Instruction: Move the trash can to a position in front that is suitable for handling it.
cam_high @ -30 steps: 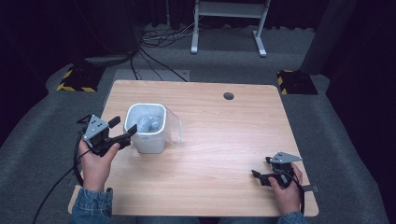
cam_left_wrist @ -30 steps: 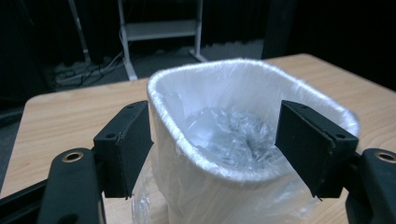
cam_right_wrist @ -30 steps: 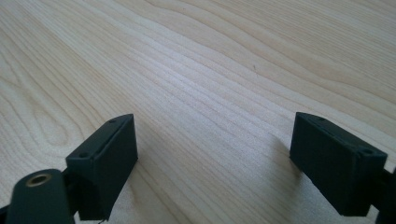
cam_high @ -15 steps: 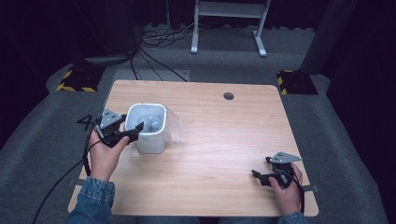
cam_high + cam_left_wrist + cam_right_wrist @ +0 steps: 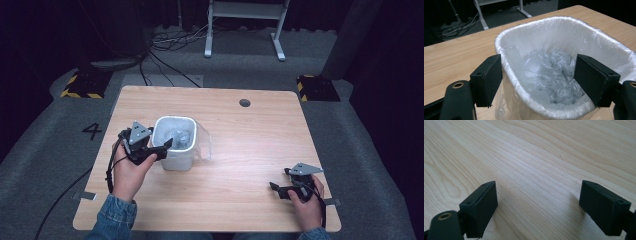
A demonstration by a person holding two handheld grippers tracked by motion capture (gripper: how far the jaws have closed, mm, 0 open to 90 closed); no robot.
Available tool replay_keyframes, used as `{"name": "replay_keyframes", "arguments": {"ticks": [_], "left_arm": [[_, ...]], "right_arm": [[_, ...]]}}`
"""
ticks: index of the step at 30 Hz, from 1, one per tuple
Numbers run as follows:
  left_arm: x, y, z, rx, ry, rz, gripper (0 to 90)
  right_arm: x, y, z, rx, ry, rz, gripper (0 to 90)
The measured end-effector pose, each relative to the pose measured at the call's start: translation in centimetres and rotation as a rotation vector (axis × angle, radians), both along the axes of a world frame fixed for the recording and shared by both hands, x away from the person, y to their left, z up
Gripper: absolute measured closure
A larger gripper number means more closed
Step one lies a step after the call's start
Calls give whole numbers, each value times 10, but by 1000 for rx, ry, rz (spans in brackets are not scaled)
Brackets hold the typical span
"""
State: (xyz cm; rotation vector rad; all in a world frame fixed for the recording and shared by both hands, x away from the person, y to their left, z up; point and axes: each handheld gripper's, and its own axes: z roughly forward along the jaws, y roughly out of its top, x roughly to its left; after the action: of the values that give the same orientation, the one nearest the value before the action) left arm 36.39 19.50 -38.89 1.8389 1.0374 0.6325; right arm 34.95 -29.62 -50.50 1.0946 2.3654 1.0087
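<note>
Bin (image 5: pixel 175 142) with its clear liner (image 5: pixel 554 72) stands at the left of the bench (image 5: pixel 260 135), and the left gripper (image 5: pixel 162 146) straddles its near-left rim with jaws wide, gripping nothing yet, while the right gripper (image 5: pixel 276 189), open and empty, rests at the near right.

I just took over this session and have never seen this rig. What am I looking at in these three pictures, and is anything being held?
A person holds a two-jaw tool in each hand. The high view looks down on the wooden table. The left gripper straddles the rim of a small white bin lined with a clear plastic bag; its camera shows one jaw outside the wall and one inside, open, pressing nothing. The right gripper rests over bare wood near the person, jaws open. Nothing is held.
</note>
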Motion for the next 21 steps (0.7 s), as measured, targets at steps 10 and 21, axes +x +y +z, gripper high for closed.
{"name": "replay_keyframes", "arguments": {"ticks": [10, 21], "left_arm": [[-10, -39, -5, -70, 25, -70, 218], [-34, -85, 0, -27, 7, -133, 179]], "right_arm": [[0, 0, 0, 0, -1, 2, 150], [0, 0, 0, -1, 0, 4, 150]]}}
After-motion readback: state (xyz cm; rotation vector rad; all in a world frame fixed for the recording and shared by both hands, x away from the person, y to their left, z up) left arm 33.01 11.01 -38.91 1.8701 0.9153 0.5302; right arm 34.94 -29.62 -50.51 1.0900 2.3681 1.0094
